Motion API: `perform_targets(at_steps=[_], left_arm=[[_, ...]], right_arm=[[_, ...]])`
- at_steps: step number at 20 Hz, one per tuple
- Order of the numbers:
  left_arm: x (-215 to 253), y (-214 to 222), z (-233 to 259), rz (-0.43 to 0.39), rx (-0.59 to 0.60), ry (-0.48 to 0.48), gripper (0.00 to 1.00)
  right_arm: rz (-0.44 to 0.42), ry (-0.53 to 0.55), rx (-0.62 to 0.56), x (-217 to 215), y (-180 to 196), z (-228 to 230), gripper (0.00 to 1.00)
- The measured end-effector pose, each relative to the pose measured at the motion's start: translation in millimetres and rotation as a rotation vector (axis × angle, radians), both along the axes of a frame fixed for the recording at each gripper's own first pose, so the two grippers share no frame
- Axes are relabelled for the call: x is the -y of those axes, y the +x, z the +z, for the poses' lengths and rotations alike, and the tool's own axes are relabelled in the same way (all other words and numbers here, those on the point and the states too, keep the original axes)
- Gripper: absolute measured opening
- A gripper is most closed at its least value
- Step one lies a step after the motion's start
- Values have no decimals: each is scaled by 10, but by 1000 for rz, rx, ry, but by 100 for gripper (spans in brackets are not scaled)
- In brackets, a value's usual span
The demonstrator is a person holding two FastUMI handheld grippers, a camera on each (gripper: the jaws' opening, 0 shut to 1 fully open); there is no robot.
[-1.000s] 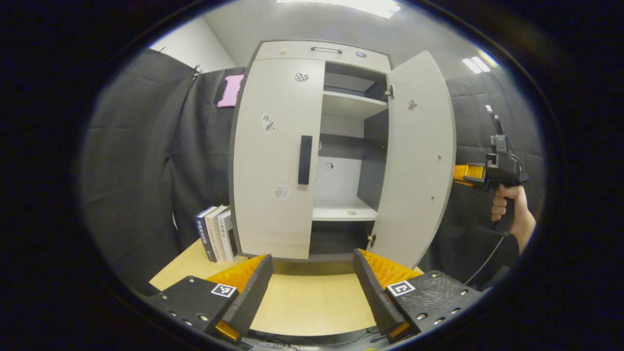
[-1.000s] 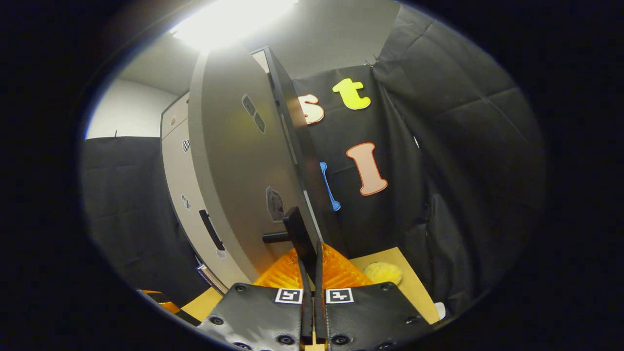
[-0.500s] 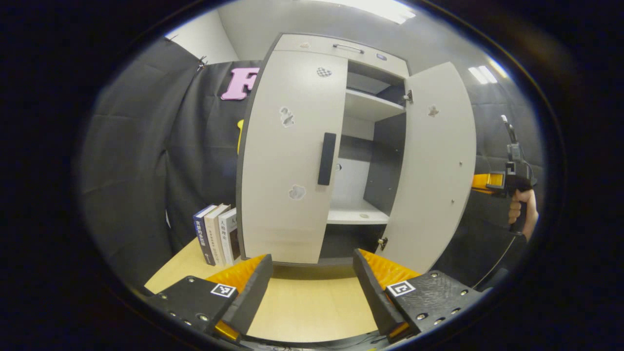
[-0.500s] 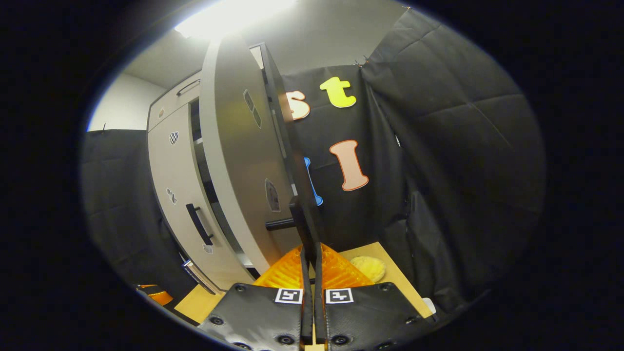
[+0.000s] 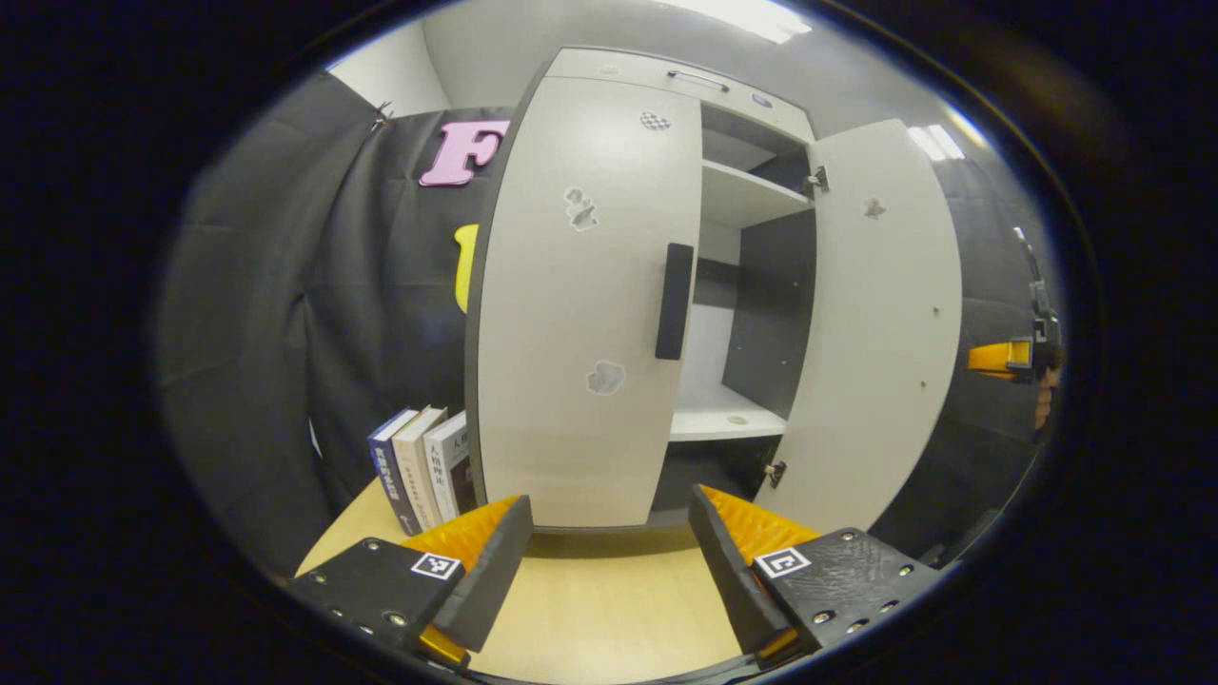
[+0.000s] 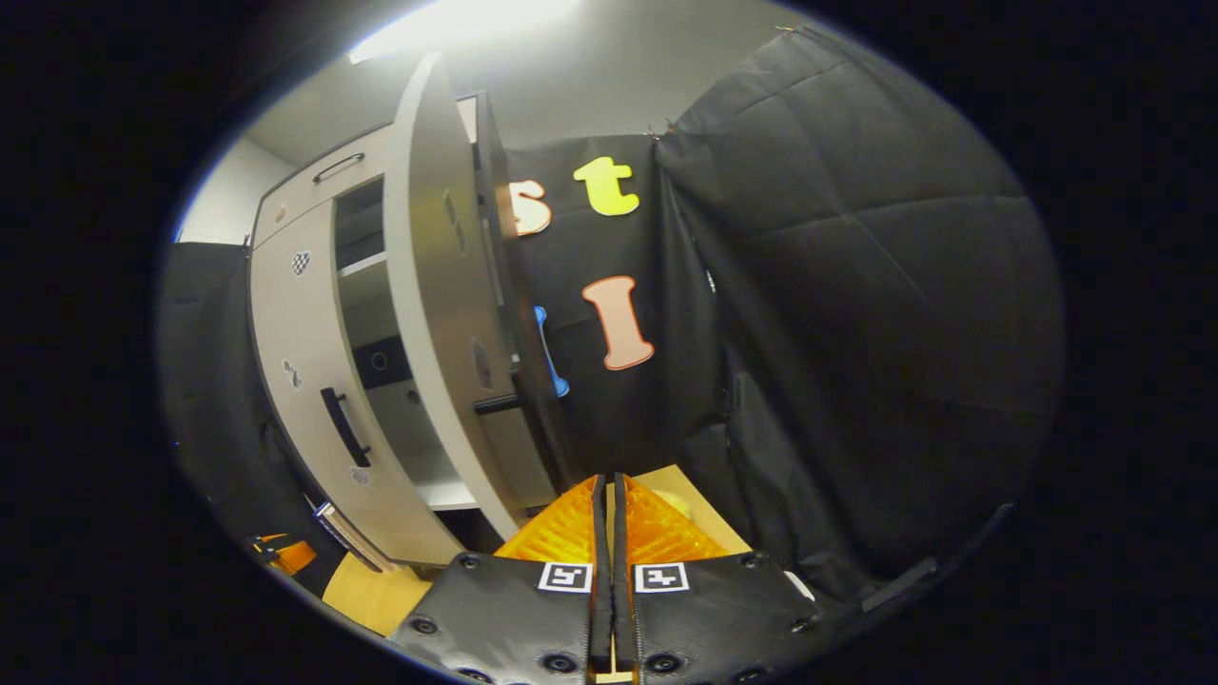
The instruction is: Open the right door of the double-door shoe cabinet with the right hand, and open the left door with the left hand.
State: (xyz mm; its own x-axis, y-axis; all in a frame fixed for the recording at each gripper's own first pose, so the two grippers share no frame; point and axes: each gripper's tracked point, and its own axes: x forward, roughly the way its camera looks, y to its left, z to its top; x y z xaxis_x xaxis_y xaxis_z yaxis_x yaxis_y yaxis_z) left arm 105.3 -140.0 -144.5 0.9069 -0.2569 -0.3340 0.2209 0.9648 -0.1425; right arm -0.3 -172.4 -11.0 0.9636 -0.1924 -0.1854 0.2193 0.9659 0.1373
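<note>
In the left gripper view, the left gripper [image 5: 609, 552] hangs low over the wooden table [image 5: 590, 609] with its fingers wide apart, the closed left door [image 5: 580, 304] and its dark handle [image 5: 674, 301] ahead and above them, untouched. The right door [image 5: 880, 323] stands swung open. In the right gripper view, the right gripper [image 6: 609, 571] has its fingers pressed together on nothing, the right door's handle [image 6: 533, 395] just beyond their tips.

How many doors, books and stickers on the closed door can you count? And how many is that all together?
Doors: 2, the left door shut, the right door open
Books: 3, standing upright left of the left door
Stickers on the left door: 3
Total: 8
</note>
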Motion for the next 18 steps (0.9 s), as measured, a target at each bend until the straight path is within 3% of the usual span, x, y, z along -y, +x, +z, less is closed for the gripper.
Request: perform_targets(at_steps=[6,9,13,18], left_arm=[[384,577,227,-27,71,4,95],[623,886,393,-16,112,18,95],[892,1275,636,11,169,28,95],[1028,1710,891,55,221,1,95]], right_arm=[[-175,-19,-13,935,-111,-112,2],[-224,-18,-22,1326,54,-157,2],[-235,-12,1,1629,439,-182,0],[-226,-41,2,1864,789,-288,6]])
